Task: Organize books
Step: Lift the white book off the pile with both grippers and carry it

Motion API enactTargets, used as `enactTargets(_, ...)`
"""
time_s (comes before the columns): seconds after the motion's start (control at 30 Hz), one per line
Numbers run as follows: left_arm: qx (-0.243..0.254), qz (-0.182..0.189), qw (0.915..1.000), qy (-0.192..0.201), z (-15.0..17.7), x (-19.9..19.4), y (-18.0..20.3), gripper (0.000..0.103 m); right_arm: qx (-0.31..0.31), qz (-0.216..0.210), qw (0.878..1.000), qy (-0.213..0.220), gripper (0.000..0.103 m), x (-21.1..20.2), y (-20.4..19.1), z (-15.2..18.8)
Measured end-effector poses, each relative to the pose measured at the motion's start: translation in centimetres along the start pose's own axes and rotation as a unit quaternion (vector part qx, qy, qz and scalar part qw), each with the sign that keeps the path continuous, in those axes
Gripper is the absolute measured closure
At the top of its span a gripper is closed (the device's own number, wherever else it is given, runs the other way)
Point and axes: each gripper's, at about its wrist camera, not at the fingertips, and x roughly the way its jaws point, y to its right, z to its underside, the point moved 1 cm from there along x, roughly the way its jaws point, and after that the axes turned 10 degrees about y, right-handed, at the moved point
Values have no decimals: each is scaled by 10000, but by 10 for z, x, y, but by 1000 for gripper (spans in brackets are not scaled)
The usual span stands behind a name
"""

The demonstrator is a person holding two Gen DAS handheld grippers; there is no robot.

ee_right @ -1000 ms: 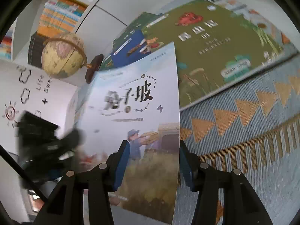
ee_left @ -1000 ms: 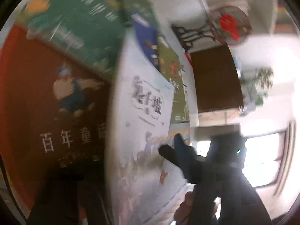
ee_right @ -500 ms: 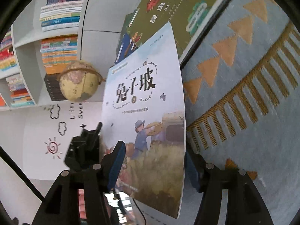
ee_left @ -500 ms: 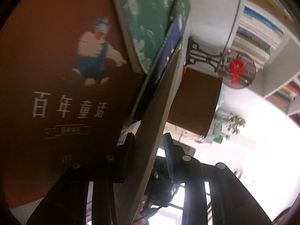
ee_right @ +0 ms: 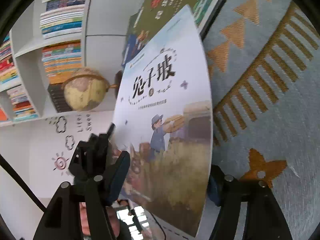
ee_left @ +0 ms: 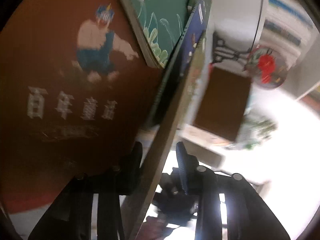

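Note:
A thin pale-blue picture book (ee_right: 166, 92) stands lifted off the patterned tablecloth (ee_right: 270, 100). My right gripper (ee_right: 167, 176) holds its lower part: one finger lies on the cover, the other sits behind the right edge, and the jaws are closing. The left wrist view shows the same book (ee_left: 176, 104) edge-on, running between the fingers of my left gripper (ee_left: 158, 164). That gripper is pinched on the book while its jaws open slightly. From the right wrist, the left gripper (ee_right: 96, 150) is at the book's left edge.
On the table lie a red-brown book (ee_left: 70, 100), a green book (ee_left: 160, 16), a blue book (ee_left: 192, 32) and an olive book (ee_right: 176, 2). Behind stand a globe (ee_right: 84, 92), full shelves (ee_right: 60, 20), a round fan (ee_left: 266, 68) and a brown box (ee_left: 222, 104).
My left gripper swung in and closed on the book's edge, which now shows edge-on instead of face-on. Both wrists rolled. The right gripper kept the book and shifted slightly.

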Motion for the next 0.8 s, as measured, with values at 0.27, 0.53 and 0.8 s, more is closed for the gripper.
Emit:
enactTargets(0.27, 1661, -1236, 9780, 266, 23, 0, 30, 74, -1568, 1379, 9770, 439, 81, -5, -48, -4)
enactTargets(0.53, 2864, -1427, 9445, 748, 50, -21, 47, 74, -3833, 2071, 8983, 568, 83, 17, -115, 27)
enactTargets(0.8, 3510, -1724, 9094, 1417, 57, -67, 57, 74, -4743, 1794, 8615, 268, 83, 43, -144, 59)
